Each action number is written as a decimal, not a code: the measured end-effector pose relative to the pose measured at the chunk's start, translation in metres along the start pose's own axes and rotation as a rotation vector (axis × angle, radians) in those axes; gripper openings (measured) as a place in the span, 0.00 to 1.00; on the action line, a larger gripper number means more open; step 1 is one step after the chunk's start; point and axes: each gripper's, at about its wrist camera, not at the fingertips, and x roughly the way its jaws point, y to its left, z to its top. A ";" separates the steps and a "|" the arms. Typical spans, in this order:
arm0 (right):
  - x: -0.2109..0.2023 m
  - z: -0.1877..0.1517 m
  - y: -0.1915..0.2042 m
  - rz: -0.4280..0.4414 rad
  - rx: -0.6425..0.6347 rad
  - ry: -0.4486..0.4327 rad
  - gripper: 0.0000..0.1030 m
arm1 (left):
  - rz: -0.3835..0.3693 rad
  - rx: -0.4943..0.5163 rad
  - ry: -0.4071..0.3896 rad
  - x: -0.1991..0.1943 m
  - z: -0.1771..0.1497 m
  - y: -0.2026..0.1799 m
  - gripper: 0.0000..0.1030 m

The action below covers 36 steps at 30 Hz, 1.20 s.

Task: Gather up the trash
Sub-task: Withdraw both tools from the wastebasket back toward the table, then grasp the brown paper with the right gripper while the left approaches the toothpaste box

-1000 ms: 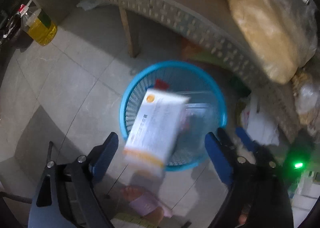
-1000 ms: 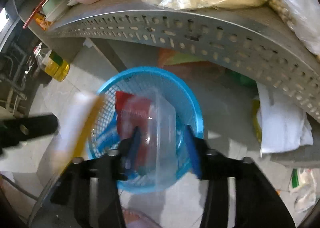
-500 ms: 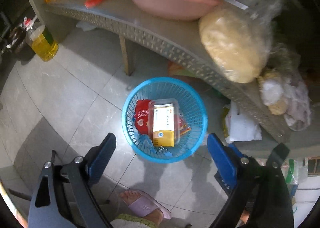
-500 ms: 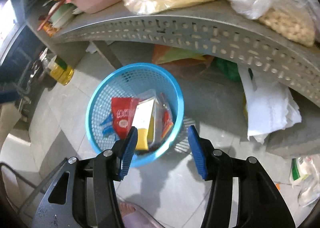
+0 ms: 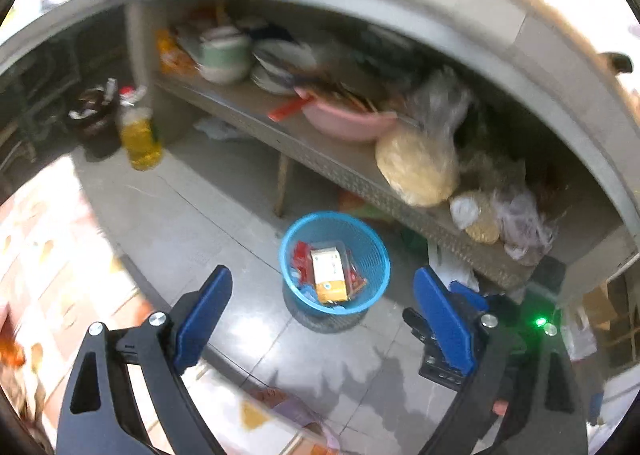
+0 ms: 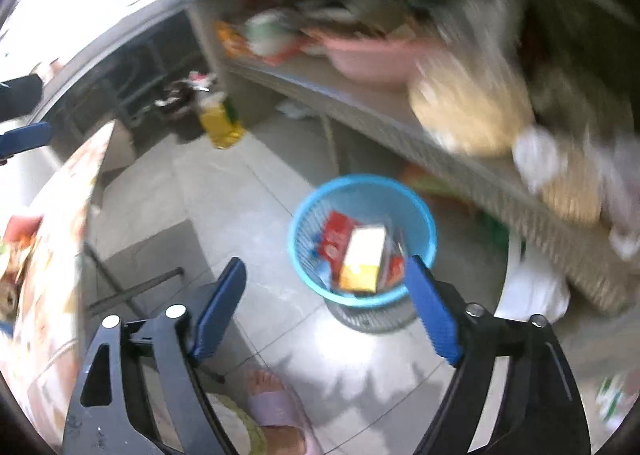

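Note:
A blue mesh bin [image 5: 374, 251] [image 6: 424, 211] stands on the tiled floor below a grey shelf. Inside it lie a white and orange carton [image 5: 329, 274] [image 6: 362, 255], a red wrapper [image 5: 300, 257] [image 6: 335, 237] and a clear plastic box. My left gripper [image 5: 322, 307] hangs well above the bin, open and empty. My right gripper [image 6: 326, 303] is also high over the bin, its jaws opening wide with nothing between them. Its blue fingers [image 5: 464, 293] show at the right in the left wrist view.
A grey perforated shelf [image 5: 340, 165] holds a pink basin [image 5: 348, 123], bowls and bags of grain [image 5: 416, 171]. A yellow oil bottle [image 5: 140, 135] stands on the floor at the left. A patterned table edge [image 6: 60, 223] is at the left. A foot in a slipper [image 6: 276, 403] is below.
The carton dropped from my left gripper into the bin, and the clear box left my right gripper. Both grippers rose and pulled back; the right one's jaws spread wider.

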 end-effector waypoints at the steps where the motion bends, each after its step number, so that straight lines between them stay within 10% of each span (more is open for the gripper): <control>1: -0.009 0.004 0.010 0.010 -0.030 -0.017 0.87 | 0.017 -0.012 -0.024 -0.013 -0.006 0.005 0.87; 7: -0.045 0.025 0.060 0.064 -0.142 -0.085 0.92 | 0.003 -0.122 -0.104 -0.079 -0.045 0.044 0.93; 22: -0.069 0.016 0.189 0.096 -0.445 -0.121 0.92 | 0.297 -0.340 -0.334 -0.189 -0.180 0.126 0.95; 29: -0.066 0.012 0.223 0.409 -0.400 -0.029 0.92 | 0.365 -0.376 -0.362 -0.225 -0.237 0.138 0.95; 36: -0.072 0.003 0.270 0.519 -0.437 0.032 0.92 | 0.447 -0.459 -0.426 -0.247 -0.269 0.161 0.95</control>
